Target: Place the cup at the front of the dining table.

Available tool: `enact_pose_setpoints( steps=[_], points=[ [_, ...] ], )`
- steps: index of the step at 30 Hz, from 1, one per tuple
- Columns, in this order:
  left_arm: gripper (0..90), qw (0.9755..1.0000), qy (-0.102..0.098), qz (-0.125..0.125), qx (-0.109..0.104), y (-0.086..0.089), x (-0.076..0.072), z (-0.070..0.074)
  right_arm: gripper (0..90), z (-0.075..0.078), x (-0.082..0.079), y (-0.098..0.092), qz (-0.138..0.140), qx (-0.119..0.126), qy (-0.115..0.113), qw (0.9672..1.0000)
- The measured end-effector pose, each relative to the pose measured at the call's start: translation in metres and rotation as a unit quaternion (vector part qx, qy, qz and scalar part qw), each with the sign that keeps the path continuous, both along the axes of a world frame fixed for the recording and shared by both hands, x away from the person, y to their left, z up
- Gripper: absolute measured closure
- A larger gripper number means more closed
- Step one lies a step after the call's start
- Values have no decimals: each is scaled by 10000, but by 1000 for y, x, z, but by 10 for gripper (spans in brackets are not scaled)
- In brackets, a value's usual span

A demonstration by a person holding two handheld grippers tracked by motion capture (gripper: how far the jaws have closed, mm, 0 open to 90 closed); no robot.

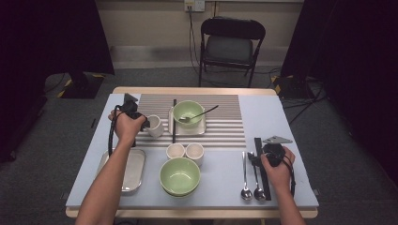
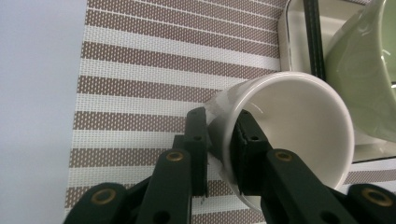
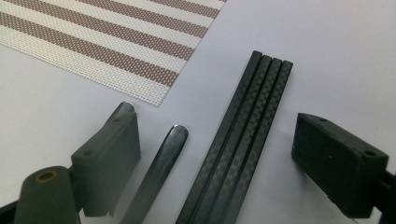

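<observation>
A white cup stands on the striped mat, left of a white square plate. My left gripper is shut on the cup's near wall, one jaw inside the rim and one outside. My right gripper rests low over the blue table at the right, its jaws wide open. Between them lie a bundle of black chopsticks and a dark spoon handle, untouched by either pad. The chopsticks lie beside two spoons.
A large green bowl sits near the front edge with two small white cups behind it. A metal tray lies at the front left. Another green bowl holding a spoon sits on the white plate. A folding chair stands beyond the table.
</observation>
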State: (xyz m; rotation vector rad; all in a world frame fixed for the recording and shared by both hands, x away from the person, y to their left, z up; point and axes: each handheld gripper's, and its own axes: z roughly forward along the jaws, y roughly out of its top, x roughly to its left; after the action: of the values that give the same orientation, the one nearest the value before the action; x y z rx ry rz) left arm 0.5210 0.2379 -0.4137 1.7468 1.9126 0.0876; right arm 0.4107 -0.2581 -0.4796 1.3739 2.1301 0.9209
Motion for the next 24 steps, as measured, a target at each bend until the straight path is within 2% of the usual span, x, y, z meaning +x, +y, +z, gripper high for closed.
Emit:
enact_pose_setpoints(
  steps=[15, 21, 24],
  points=[
    [739, 9998, -181, -6, -76, -3, 1, 3, 144, 0, 0, 0, -2, 3, 2, 10000],
    [716, 9997, -204, 34, -161, -4, 0, 7, 144, 0, 0, 0, -1, 4, 2, 10000],
    [700, 9997, -163, -55, -153, -3, 0, 9, 144, 0, 0, 0, -2, 4, 2, 10000]
  ],
)
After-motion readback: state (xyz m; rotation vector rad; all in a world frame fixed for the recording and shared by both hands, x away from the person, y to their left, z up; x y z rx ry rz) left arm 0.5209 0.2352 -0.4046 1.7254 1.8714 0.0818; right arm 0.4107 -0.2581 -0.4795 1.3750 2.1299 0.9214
